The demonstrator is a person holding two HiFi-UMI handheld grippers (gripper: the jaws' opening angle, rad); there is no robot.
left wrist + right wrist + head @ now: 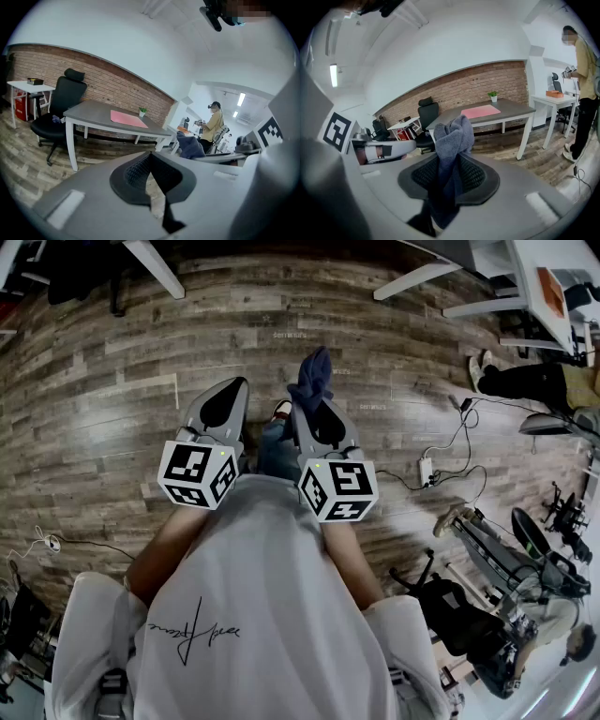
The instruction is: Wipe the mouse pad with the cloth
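Way across the room on a grey-topped, white-legged table (518,111): spotted the flat pink rectangular mouse pad (480,111), well apart from both grippers.
Got the right gripper (449,159) clamped tight on a bunched blue-grey terry cloth (454,133), with a wad poking up past the fingertips. Got the left gripper (150,161) pinched closed on nothing, just beside the right one, both held over the wood-plank floor (112,381). Can also see a black office chair (61,105) parked at the table's end.

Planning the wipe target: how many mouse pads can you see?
1. A pink mouse pad lies flat on the grey table, beside the small potted plant. Others may lie unseen on the farther white desks.
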